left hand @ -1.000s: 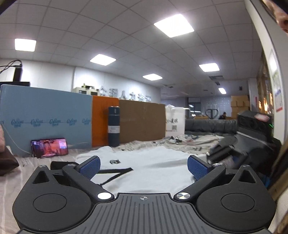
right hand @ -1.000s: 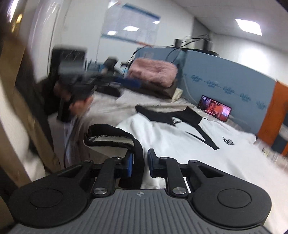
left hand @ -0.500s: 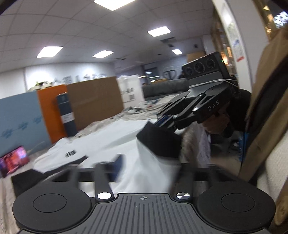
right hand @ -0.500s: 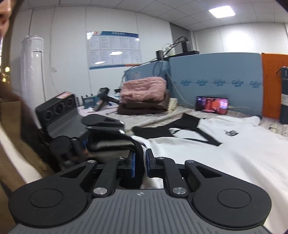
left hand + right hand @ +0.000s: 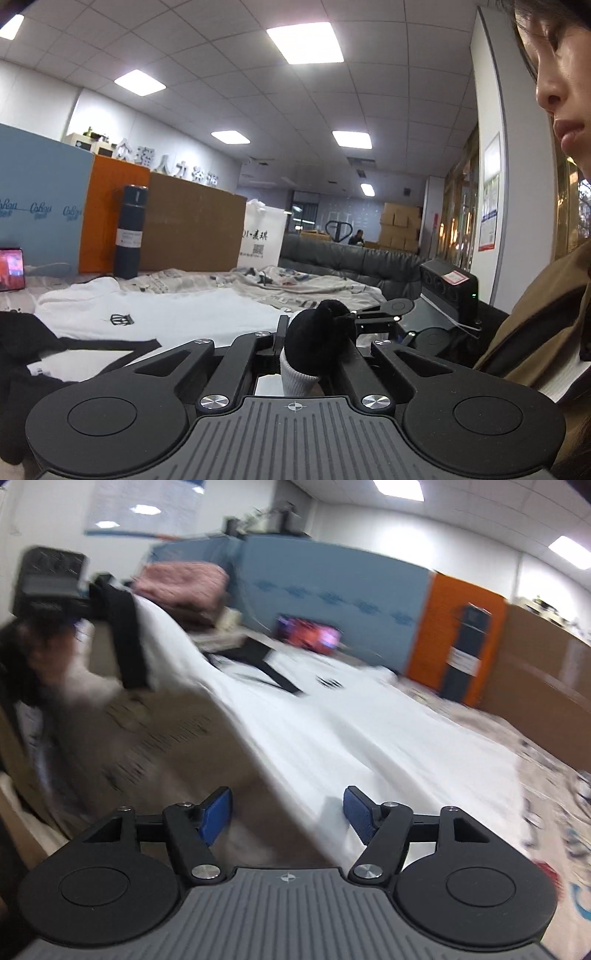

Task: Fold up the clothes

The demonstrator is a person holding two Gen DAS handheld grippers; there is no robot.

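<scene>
Black cuff of the white sweatshirt is clamped between the fully closed jaws of the left gripper, raised above the table. The right gripper is opening, jaws about halfway apart, nothing between them, over the sweatshirt's near edge. The garment lies spread across the table; a bottle and phone stand well apart beyond it.

Bottle and boards wall the far edge — shirt fills the middle.
</scene>
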